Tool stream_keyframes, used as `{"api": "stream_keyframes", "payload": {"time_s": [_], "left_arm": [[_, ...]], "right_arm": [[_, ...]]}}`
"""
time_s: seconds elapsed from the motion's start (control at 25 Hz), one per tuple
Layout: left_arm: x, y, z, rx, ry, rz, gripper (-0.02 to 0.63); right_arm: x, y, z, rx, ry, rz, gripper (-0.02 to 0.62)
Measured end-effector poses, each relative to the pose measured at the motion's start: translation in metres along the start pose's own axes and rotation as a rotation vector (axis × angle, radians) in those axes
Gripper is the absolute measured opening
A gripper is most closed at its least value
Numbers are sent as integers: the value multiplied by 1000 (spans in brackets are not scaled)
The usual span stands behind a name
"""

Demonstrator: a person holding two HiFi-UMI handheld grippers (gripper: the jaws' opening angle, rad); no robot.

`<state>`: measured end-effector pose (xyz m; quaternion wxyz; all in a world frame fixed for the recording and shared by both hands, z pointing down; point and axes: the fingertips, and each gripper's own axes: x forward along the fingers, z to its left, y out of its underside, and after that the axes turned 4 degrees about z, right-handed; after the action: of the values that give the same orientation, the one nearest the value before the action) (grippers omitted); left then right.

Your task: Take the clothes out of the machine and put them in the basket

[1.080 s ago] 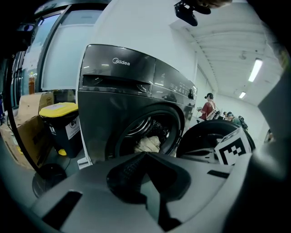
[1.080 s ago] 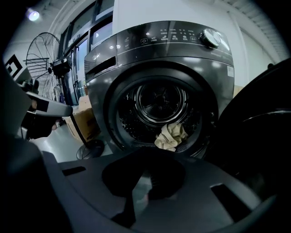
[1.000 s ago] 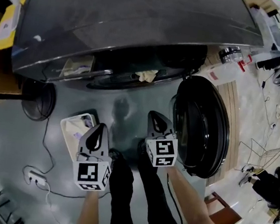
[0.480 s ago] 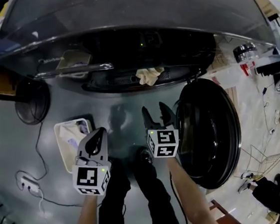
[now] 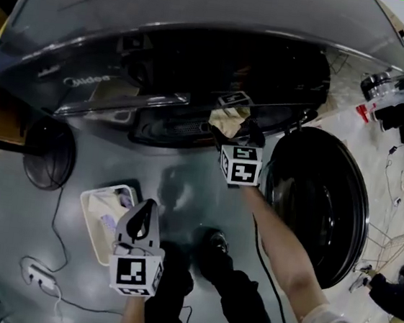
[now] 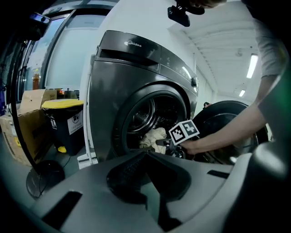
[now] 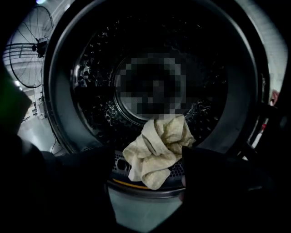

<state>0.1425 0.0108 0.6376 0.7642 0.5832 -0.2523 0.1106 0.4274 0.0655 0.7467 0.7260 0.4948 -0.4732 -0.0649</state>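
A cream cloth (image 7: pixel 157 150) hangs over the front lip of the dark washing machine's (image 5: pixel 189 18) drum; it also shows in the head view (image 5: pixel 229 117) and the left gripper view (image 6: pixel 152 136). My right gripper (image 5: pixel 236 130) (image 7: pixel 148 182) is at the drum mouth. Its jaws have just been opening and stand wide, one on each side of the cloth, with neither pad pressing on it. My left gripper (image 5: pixel 145 212) (image 6: pixel 145 177) hangs shut and empty beside the white basket (image 5: pixel 89 209), which holds some pale clothes.
The round machine door (image 5: pixel 321 200) stands swung open at the right. A floor fan (image 5: pixel 47 154) and a power strip (image 5: pixel 37 272) with its cable lie at the left. A yellow-lidded bin (image 6: pixel 63 120) and a cardboard box (image 6: pixel 22 118) stand left of the machine.
My right gripper has moved from in front of the door up to the drum mouth, and its jaws went from shut to wide open. The left gripper has sunk a little beside the basket.
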Motion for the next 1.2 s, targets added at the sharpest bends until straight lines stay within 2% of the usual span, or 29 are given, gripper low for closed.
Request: {"api": "stream_keyframes", "payload": {"time_s": [0.32, 0.48, 0.68, 0.72, 0.8, 0.88, 1.0, 1.2], "left_arm": [[8, 3, 16, 9, -17, -20, 18], [10, 1, 22, 3, -29, -26, 18], [17, 1, 28, -10, -44, -10, 18], [18, 2, 30, -14, -47, -10, 18], [18, 4, 33, -15, -50, -14, 18], [18, 5, 33, -18, -50, -16, 18], [15, 5, 29, -27, -52, -8, 18], [11, 2, 11, -31, -36, 22, 18]], "right_arm": [[56, -17, -21, -27, 62, 37, 466], [76, -13, -32, -47, 102, 105, 466], [93, 2, -37, -2, 92, 204, 456], [94, 3, -37, 9, 95, 212, 426], [94, 3, -35, -8, 114, 221, 244], [92, 2, -33, -55, 118, 228, 201], [86, 3, -31, -90, 74, 238, 149], [59, 2, -37, -82, 46, 198, 137]]}}
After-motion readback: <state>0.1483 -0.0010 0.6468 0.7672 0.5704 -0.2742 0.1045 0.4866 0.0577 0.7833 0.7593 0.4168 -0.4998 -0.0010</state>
